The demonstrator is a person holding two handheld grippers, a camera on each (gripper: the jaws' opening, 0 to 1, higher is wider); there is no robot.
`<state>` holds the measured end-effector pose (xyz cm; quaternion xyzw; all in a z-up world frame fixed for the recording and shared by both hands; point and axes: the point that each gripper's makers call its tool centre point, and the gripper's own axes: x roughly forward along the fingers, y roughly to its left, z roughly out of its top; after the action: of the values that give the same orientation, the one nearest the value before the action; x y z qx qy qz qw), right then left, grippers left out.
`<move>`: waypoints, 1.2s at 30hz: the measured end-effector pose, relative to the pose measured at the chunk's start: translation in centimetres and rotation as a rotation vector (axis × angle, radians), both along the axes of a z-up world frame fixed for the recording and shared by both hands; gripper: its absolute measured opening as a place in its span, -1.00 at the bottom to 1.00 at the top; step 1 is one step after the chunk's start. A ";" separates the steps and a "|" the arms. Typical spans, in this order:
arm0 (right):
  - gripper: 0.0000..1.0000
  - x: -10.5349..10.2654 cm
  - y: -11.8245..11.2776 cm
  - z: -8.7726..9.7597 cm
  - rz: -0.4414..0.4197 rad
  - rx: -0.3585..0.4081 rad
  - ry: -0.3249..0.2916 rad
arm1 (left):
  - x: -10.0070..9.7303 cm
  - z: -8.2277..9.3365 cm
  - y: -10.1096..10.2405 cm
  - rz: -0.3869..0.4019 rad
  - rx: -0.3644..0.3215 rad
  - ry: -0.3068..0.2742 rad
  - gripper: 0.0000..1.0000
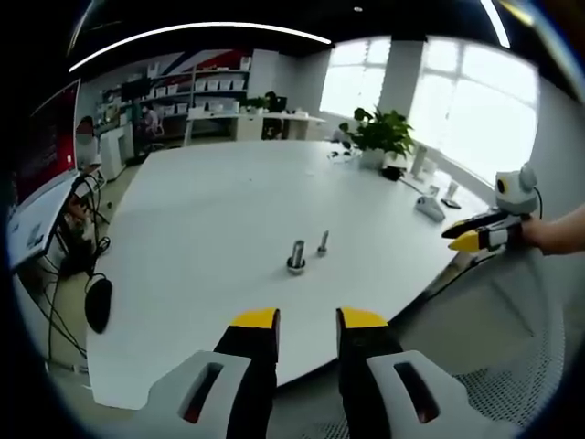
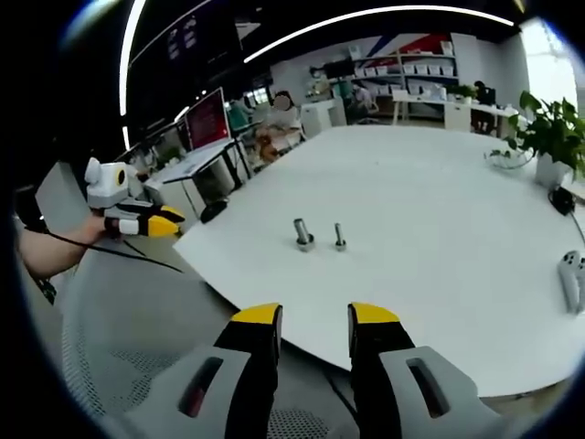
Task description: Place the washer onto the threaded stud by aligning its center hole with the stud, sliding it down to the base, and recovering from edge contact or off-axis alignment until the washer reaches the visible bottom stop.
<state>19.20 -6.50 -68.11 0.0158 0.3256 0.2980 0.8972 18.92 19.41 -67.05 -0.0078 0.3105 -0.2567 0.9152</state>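
1. While I hold both tools off the near edge of the white surface [image 1: 228,210], my left claw [image 1: 307,320] has its jaws apart with a clear gap, and nothing is between them.
2. My right claw [image 2: 315,315] is the same: jaws parted, nothing held.
3. On the surface stand two small metal pieces, near each other but not touching. The larger stud [image 1: 296,255] is upright on a wider base; the smaller bolt [image 1: 323,243] stands just beside it.
4. From the right gripper view the stud [image 2: 303,234] is on the left and the bolt [image 2: 339,238] on the right of it.
5. The washer I cannot make out; the ring at the foot of the stud may be it, but it is too small to tell.
6. Both claws are well apart from the stud, outside the surface edge.
7. A plant [image 1: 382,133] stands at the far side of the surface, and a pale controller [image 2: 571,277] lies near its right edge.
8. A black mouse [image 1: 99,302] hangs on a cable at the left.
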 end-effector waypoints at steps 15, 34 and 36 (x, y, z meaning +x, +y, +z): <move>-0.38 0.0 -0.1 -0.3 -0.010 0.006 0.015 | 0.1 0.0 0.0 0.012 -0.003 0.002 -0.58; -0.38 0.1 -0.2 -0.6 -0.015 -0.013 0.018 | 0.0 0.0 0.3 0.009 -0.003 -0.001 -0.59; -0.38 0.0 -0.1 -0.6 -0.013 -0.017 0.024 | 0.0 -0.1 0.3 0.008 -0.002 0.002 -0.60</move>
<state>19.18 -6.59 -68.76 0.0140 0.3389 0.2894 0.8951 18.93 19.71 -67.18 -0.0103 0.3113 -0.2534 0.9159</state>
